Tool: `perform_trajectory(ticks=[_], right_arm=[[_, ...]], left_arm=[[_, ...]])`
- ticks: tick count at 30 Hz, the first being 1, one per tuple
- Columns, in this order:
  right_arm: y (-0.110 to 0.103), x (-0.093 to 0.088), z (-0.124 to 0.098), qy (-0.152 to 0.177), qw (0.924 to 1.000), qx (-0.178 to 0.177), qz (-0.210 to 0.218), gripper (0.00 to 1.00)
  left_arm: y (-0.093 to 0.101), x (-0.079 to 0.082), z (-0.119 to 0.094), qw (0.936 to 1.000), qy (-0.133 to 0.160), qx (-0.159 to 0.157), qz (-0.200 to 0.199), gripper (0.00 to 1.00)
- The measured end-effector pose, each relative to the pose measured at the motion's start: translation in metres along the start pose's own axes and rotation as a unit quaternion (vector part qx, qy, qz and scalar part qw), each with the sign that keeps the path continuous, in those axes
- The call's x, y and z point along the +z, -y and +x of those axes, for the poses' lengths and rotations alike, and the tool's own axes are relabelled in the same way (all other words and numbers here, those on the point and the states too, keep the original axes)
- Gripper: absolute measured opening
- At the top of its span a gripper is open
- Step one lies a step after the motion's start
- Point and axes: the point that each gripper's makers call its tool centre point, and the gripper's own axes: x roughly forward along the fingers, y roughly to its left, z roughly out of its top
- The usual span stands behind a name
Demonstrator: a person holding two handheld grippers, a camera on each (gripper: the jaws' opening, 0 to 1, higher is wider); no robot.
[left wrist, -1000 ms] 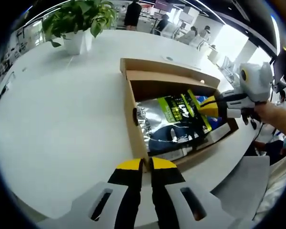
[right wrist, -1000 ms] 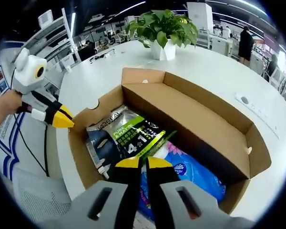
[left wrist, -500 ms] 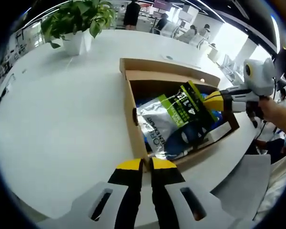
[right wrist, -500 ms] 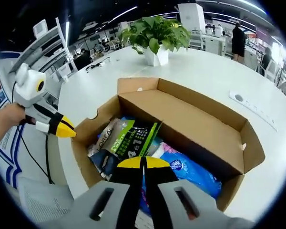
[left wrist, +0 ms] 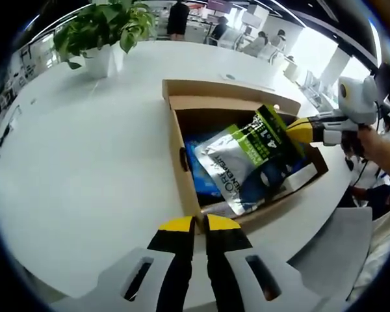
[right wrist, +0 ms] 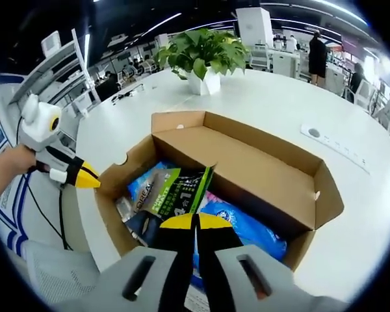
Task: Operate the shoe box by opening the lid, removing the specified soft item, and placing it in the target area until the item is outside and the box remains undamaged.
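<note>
An open cardboard shoe box (left wrist: 227, 91) lies on a white table, its lid folded back. My right gripper (right wrist: 195, 221) is shut on a soft silver, green and black pouch (right wrist: 172, 195) and holds it tilted above the box floor. Seen from the left gripper view, the pouch (left wrist: 247, 159) hangs from the right gripper (left wrist: 292, 130), which reaches in from the right. A blue packet (right wrist: 244, 227) lies underneath in the box. My left gripper (left wrist: 198, 224) is shut on nothing, just outside the box's near corner, and its yellow tip (right wrist: 90, 179) points at the box wall.
A potted plant (left wrist: 104, 32) in a white pot stands at the far end of the white table (left wrist: 84, 162). A power socket strip (right wrist: 331, 140) lies beyond the box. People sit at desks in the background. A person's hand (left wrist: 377, 146) holds the right gripper.
The right gripper has risen with the pouch, which has lifted and tipped up out of the box, uncovering the blue packet beneath. The left gripper has stayed put.
</note>
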Motion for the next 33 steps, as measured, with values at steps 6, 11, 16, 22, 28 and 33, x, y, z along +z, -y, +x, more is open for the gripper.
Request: perform_trajectory(ticks=[6, 11, 16, 22, 28, 33], right_arm=[[0.008, -0.004, -0.009, 0.003, 0.9999, -0.006, 0.011, 0.0], [0.012, -0.007, -0.016, 0.008, 0.9997, -0.011, 0.019, 0.0], [0.013, -0.011, -0.019, 0.008, 0.9996, -0.014, 0.022, 0.0], [0.017, -0.017, -0.025, 0.007, 0.9995, -0.019, 0.024, 0.0], [0.027, -0.025, -0.031, 0.005, 0.9992, -0.027, 0.028, 0.0], [0.033, -0.031, -0.035, 0.004, 0.9988, -0.034, 0.034, 0.0]], left_arm=[[0.001, 0.001, -0.002, 1.0, 0.0, 0.002, 0.003, 0.03], [0.002, 0.005, -0.007, 0.9998, 0.004, 0.01, 0.019, 0.02], [0.009, 0.016, -0.013, 0.9996, 0.015, 0.004, 0.023, 0.02], [0.022, 0.028, -0.009, 0.9989, 0.024, -0.007, 0.04, 0.06], [0.04, 0.032, 0.008, 0.9974, 0.014, -0.023, 0.067, 0.08], [0.055, 0.035, 0.021, 0.9955, 0.009, -0.039, 0.086, 0.11]])
